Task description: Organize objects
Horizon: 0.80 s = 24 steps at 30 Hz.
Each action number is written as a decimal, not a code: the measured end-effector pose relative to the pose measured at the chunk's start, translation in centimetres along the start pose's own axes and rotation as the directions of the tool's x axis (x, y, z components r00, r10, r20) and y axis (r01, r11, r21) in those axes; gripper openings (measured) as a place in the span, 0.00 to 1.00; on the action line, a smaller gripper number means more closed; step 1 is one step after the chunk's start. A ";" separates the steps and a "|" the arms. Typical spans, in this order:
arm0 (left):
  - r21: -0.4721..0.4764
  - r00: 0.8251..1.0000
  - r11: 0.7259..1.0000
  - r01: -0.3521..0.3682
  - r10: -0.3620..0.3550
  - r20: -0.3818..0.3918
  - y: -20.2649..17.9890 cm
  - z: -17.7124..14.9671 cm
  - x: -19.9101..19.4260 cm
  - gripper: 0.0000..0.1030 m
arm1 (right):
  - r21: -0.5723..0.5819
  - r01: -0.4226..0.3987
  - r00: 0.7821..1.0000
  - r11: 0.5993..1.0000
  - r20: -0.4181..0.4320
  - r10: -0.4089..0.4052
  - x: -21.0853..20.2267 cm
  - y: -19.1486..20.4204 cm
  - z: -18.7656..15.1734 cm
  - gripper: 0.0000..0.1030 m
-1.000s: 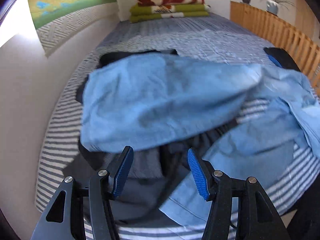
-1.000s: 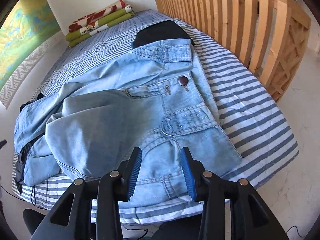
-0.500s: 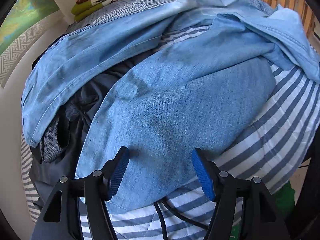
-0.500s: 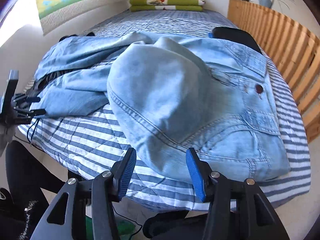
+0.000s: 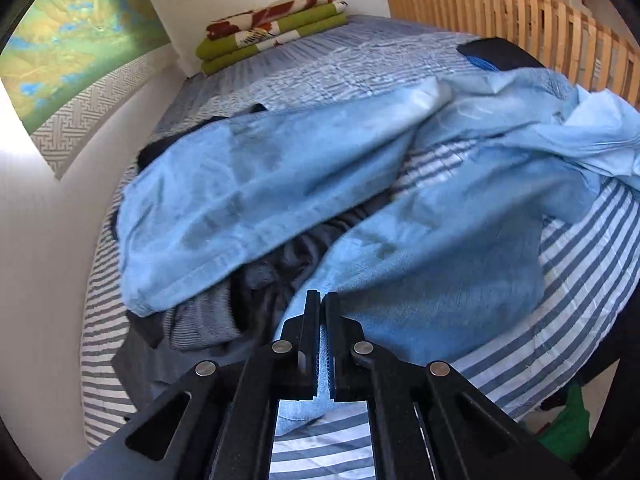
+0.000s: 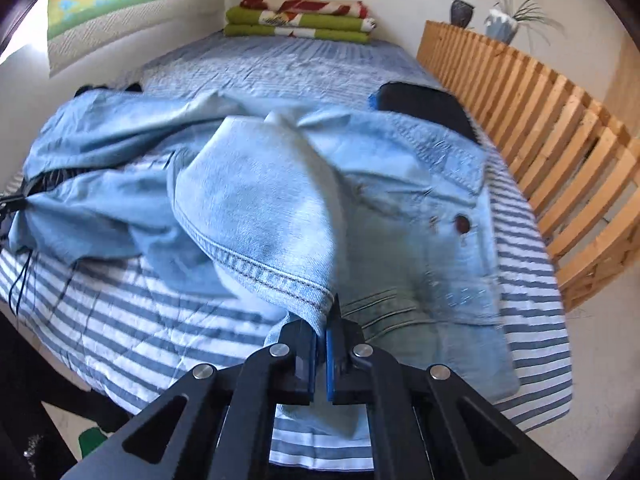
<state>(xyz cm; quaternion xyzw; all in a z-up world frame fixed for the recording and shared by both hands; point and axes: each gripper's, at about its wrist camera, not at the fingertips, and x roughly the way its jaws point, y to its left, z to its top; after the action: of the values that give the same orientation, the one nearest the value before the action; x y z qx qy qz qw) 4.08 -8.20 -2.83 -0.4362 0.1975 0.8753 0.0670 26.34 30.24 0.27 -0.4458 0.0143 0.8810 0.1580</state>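
Two grippers clamped on jeans spread across a striped bed.
Left wrist view: we see the left gripper (image 5: 323, 308) closed on a leg of the jeans (image 5: 420, 272), which overlie dark clothes (image 5: 256, 292) on the bed (image 5: 580, 256). Right wrist view: we see the right gripper (image 6: 327, 322) pinching the stitched hem of the jeans (image 6: 272, 216); folded blankets (image 6: 300, 18) lie at the far end.

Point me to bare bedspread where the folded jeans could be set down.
Free: the bedspread stretch between the folded blankets and the jeans. A narrower striped strip runs along the near edge. Crowded: the middle under the jeans, the left side with dark clothes, and the black object by the slatted rail.
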 end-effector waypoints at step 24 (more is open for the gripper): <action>-0.160 0.955 0.972 0.173 -0.206 -0.214 2.1 -3.2 7.2 0.07 | 0.301 0.105 0.993 0.948 0.018 -0.116 -3.9 -11.6 -1.8 0.03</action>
<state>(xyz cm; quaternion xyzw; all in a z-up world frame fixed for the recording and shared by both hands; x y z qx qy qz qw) 1.39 -11.82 -9.66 -0.5548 0.0994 0.8203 0.0969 33.25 39.94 3.62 -0.4011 0.1198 0.8662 0.2729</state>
